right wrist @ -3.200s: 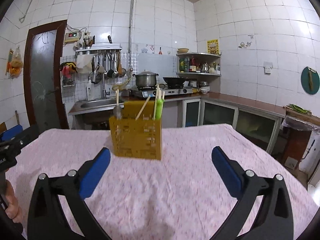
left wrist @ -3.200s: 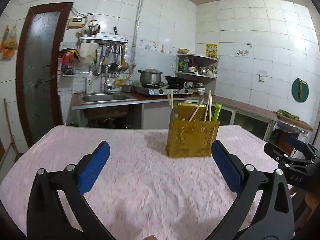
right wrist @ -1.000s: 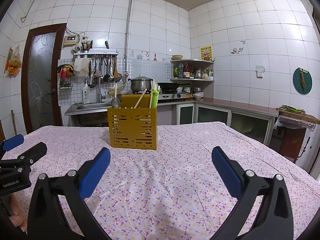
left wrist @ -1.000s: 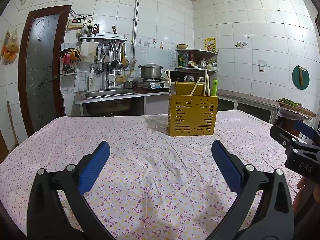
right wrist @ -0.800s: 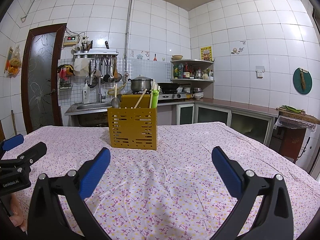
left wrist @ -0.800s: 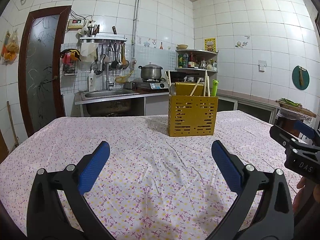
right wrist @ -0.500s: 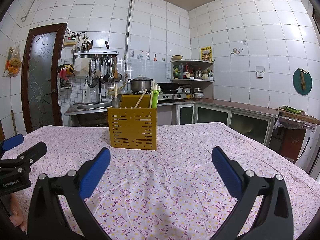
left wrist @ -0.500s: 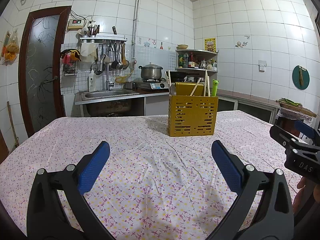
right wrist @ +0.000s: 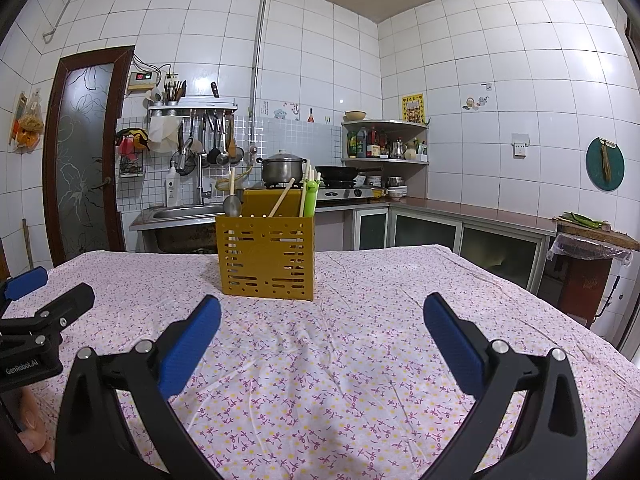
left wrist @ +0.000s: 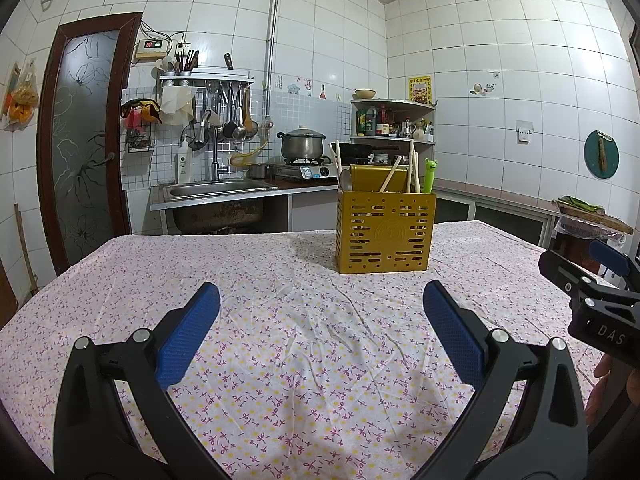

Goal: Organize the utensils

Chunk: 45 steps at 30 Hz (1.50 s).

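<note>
A yellow slotted utensil holder (left wrist: 385, 232) (right wrist: 266, 257) stands upright on the table's far half. Out of it stick wooden chopsticks (left wrist: 389, 175), a metal spoon (right wrist: 232, 205) and a green frog-topped utensil (left wrist: 429, 175) (right wrist: 310, 198). My left gripper (left wrist: 320, 326) is open low over the cloth, well short of the holder, nothing between its blue pads. My right gripper (right wrist: 322, 328) is open too, empty, the holder ahead and slightly left. Each gripper shows at the other view's edge: the right gripper (left wrist: 588, 292), the left gripper (right wrist: 36, 320).
The table carries a pink flowered cloth (left wrist: 304, 344) (right wrist: 360, 360). Behind it are a sink (left wrist: 218, 190), a stove with a pot (left wrist: 302, 145), a corner shelf of bottles (right wrist: 384, 144) and low cabinets (right wrist: 460, 240). A side table (right wrist: 596, 248) stands at the right.
Over three seconds both grippers dropped lower and levelled toward the table, so the holder now sits higher in view. In the last second almost nothing moved. Both stay open.
</note>
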Available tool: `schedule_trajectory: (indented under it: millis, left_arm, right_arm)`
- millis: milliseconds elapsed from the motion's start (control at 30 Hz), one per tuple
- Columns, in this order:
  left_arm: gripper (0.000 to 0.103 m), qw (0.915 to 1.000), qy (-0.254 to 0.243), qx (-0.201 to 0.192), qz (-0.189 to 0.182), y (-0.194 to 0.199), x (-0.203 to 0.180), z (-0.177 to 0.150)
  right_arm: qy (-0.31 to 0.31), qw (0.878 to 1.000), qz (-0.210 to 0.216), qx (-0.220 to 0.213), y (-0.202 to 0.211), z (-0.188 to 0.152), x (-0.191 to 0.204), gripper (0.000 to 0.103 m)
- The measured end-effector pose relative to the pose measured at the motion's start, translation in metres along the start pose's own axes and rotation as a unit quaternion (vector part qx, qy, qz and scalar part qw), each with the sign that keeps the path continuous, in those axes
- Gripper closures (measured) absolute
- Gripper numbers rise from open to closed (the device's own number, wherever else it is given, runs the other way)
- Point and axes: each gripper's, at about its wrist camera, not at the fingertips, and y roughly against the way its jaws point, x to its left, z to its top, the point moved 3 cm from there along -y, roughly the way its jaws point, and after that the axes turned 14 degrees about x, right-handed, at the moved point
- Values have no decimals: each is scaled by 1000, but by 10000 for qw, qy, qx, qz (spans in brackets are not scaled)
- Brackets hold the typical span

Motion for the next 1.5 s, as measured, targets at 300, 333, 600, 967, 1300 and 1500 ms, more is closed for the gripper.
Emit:
schedule_trajectory:
  millis: [300, 333, 600, 967, 1300, 1500]
  left_arm:
    - [5, 10000, -5, -5, 2, 1, 0, 2]
    - [5, 10000, -7, -6, 2, 1, 0, 1]
    - [5, 10000, -11, -10, 4, 1, 0, 1]
    - [5, 10000, -12, -17, 5, 1, 0, 1]
    - [5, 10000, -9, -28, -25, 3, 0, 5]
    - [5, 10000, -30, -33, -51, 1, 0, 7]
  right_arm:
    - [4, 10000, -2, 0, 0, 0, 0, 4]
    - [4, 10000, -2, -1, 0, 0, 0, 4]
    - [7, 10000, -2, -3, 0, 0, 0, 4]
    - [10, 10000, -2, -2, 0, 0, 0, 4]
    - [12, 10000, -2, -6, 0, 0, 0, 4]
    - [15, 10000, -4, -3, 0, 0, 0, 4]
